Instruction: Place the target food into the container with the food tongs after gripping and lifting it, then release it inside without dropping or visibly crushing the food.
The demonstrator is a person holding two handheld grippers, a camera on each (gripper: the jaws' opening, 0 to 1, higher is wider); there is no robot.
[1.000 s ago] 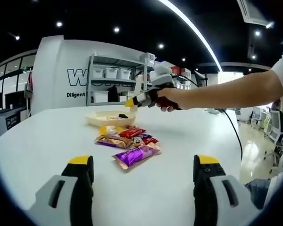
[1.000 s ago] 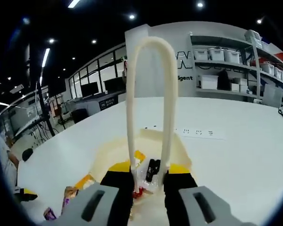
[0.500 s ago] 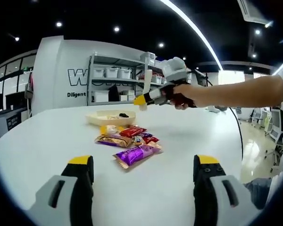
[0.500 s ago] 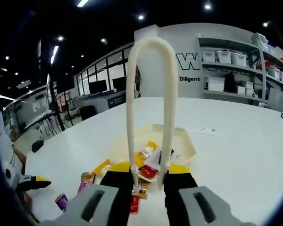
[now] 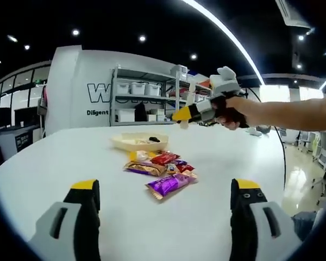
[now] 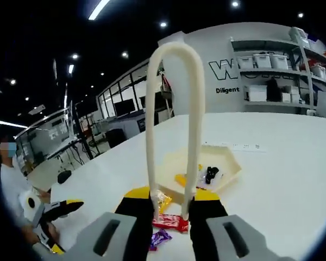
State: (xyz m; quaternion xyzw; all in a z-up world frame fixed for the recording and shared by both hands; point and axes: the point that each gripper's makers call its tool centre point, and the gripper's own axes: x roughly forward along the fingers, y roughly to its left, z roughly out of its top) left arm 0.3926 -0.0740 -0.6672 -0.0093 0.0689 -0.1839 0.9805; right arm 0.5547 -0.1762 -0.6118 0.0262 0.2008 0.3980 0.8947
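Right gripper [image 6: 170, 209] is clamped on the tongs [image 6: 173, 109], w/ both jaws pressed on the two arms. It hangs in the air over the snacks. In the left gripper view the right gripper [image 5: 206, 111] is up high, past the pile, above the table [image 5: 54, 163]. Tong tips look empty here; no food between them that I can make out.

Left gripper [image 5: 165, 198] is spread wide w/ nothing in it, low over the table, near the purple pack [image 5: 171, 184].

Food sits in a small pile on the table: purple pack, red pack [image 6: 171, 222], brown pack [image 5: 143, 168] and a few more, touching each other. Tray [image 5: 138, 142] is just behind the pile and has some bits in it already.

Next job is prob. another pick from the pile.

What could go wrong:
- Packs are slick and flat, so tips may slide off and drop one.
- Packs touch, so tongs may grab two or push the pile around.
- Too hard a squeeze could crush the snack inside.
- Letting go too high may bounce it off the shallow tray.
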